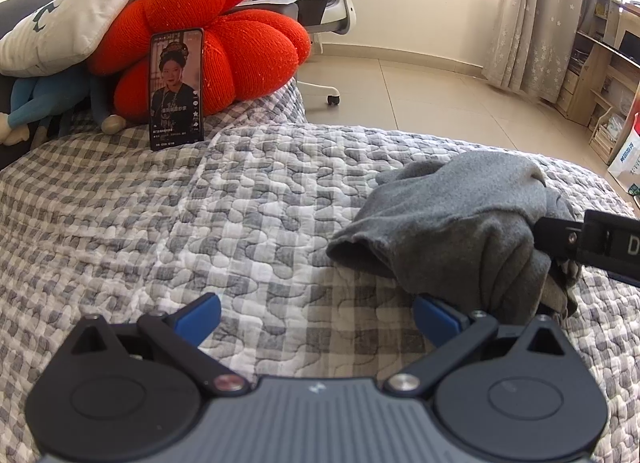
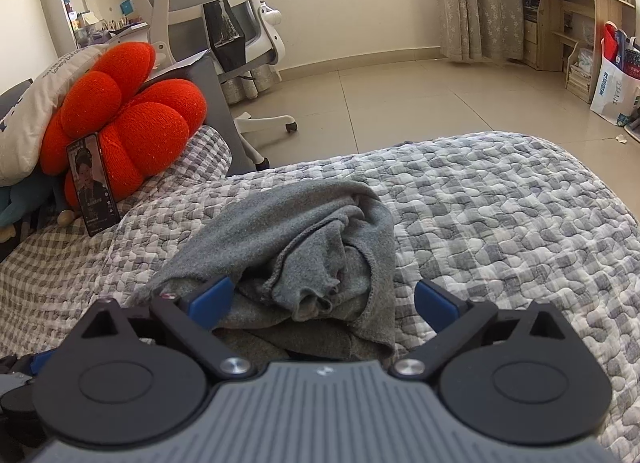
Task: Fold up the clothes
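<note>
Grey garment (image 2: 296, 247) lies bunched on the quilt (image 2: 500, 215), nothing folded yet. Right gripper (image 2: 322, 301) hangs over its near edge, jaws wide, pads clear of cloth. Left gripper (image 1: 316, 319) just beside it, jaws wide, empty. Next move likely: pinch an edge, spread flat. No containers near.

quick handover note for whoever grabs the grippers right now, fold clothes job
Left gripper: open, nothing between its jaws, poised over bare quilt just left of the garment.
Right gripper: open wide, jaws either side of the garment's near edge, pads not pressing it.
Grey garment: one crumpled heap on the checked quilt, bunched and creased, no neat fold showing.
Done: nothing visible.
Left: spread it flat, then fold. A phone leans on the red cushion behind; keep clear.
</note>
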{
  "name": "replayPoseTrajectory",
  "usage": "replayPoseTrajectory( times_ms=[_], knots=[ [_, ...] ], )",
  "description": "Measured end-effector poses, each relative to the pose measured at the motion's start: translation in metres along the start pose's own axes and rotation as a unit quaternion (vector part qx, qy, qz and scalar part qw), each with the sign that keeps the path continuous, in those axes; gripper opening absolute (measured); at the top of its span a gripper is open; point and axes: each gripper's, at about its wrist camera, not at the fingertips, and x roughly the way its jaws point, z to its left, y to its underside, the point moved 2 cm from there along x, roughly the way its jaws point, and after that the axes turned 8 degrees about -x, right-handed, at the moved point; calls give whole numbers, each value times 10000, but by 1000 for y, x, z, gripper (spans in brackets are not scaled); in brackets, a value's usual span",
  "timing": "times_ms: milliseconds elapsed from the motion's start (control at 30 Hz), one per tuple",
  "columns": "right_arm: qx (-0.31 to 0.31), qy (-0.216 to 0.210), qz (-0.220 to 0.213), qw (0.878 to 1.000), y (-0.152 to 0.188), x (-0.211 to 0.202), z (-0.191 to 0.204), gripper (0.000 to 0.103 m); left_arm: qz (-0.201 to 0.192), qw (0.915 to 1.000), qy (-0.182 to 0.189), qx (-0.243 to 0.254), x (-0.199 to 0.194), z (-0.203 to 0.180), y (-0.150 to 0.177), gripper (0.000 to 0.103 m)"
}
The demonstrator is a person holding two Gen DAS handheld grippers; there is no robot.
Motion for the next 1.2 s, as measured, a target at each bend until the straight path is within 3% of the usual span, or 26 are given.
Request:
replayPoseTrajectory(
  times_ms=[333,500,800,867,1200],
  knots=[
    [219,-241,228,9992,3,7,-1,72,160,9997,166,-21,1,2,0,103],
    [184,-252,204,9993,4,4,2,59,481,9981,331,-182,6,4,1,102],
    [75,-246,147,9996,5,0,7,37,406,9977,460,-283,5,8,-2,102],
    [72,-271,127,9995,5,-1,8,25,348,9977,494,-306,3,9,-3,102],
    [128,-356,55,9993,4,-5,7,18,-19,9940,1064,-245,-13,1,-7,102]
  ],
)
